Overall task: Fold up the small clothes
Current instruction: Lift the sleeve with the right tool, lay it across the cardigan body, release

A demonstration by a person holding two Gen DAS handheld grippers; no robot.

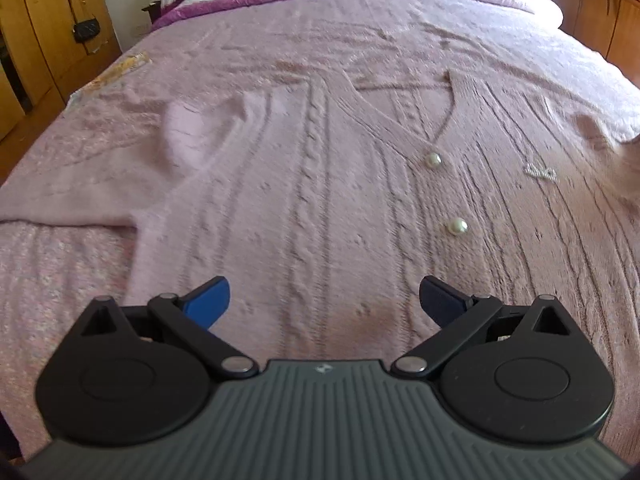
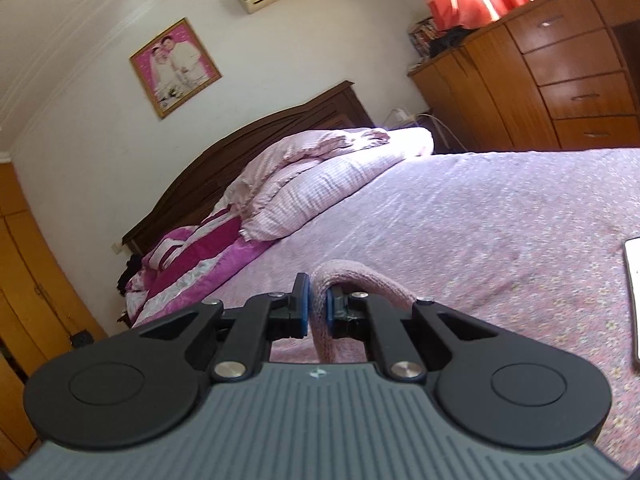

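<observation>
A pale pink cable-knit cardigan [image 1: 320, 168] with pearl buttons [image 1: 457, 226] lies spread front-up on the pink bedspread [image 1: 60, 264]. One sleeve [image 1: 188, 136] is bent at the left. My left gripper [image 1: 324, 300] is open and empty, hovering over the cardigan's lower part. My right gripper [image 2: 317, 308] is shut on a fold of the pink knit [image 2: 352, 276], held above the bed [image 2: 500, 220]. The knit loops over the right finger and hangs down between the fingers.
A folded quilt and pillows [image 2: 320, 176] lie at the headboard. Wooden wardrobes stand at the left [image 1: 44, 32] and a chest of drawers at the right [image 2: 560, 72]. A white flat object [image 2: 634, 300] lies on the bed at the right edge.
</observation>
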